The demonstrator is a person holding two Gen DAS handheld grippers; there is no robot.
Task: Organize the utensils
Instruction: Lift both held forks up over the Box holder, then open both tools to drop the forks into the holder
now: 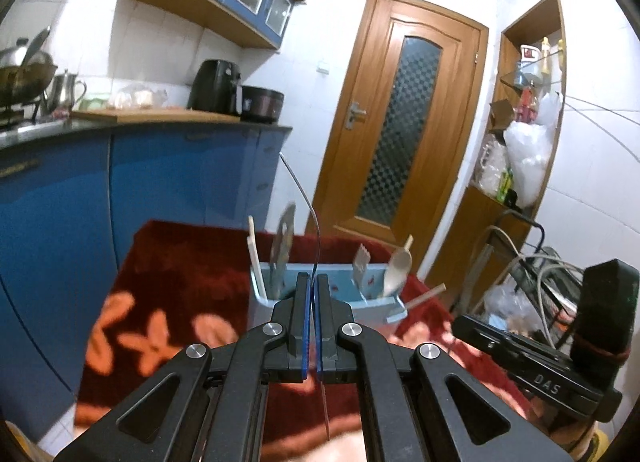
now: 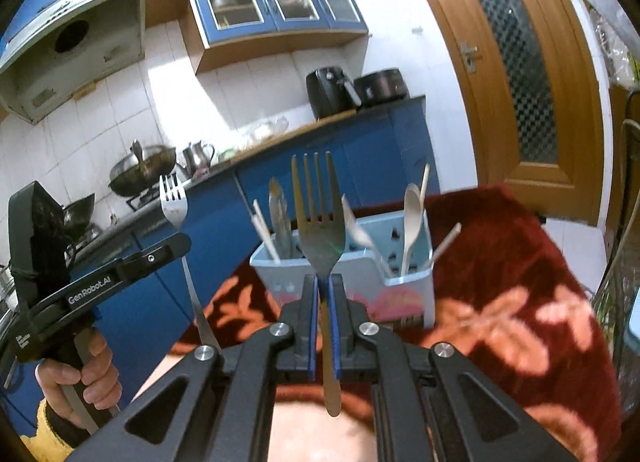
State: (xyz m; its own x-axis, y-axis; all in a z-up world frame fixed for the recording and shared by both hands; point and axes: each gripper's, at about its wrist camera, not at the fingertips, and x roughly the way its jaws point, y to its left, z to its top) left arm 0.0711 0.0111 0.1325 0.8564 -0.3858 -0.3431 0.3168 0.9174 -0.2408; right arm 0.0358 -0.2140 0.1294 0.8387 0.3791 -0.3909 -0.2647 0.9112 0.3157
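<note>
A pale blue utensil caddy point(image 1: 352, 302) point(image 2: 412, 274) stands on a red flowered cloth point(image 1: 176, 294), holding chopsticks, a metal spatula, a small fork and a pale spoon point(image 1: 398, 268). My left gripper point(image 1: 313, 282) is shut on a steel fork point(image 1: 304, 197), seen edge-on as a thin curved line; in the right wrist view the same fork point(image 2: 173, 201) stands upright at the left. My right gripper point(image 2: 323, 282) is shut on a larger fork point(image 2: 320, 217), tines up, just in front of the caddy.
Blue cabinets and a counter point(image 1: 160, 121) with an air fryer, a pot and a wok run along the left. A wooden door point(image 1: 400, 121) is behind the table. Cables and a cluttered shelf point(image 1: 520, 141) are at the right.
</note>
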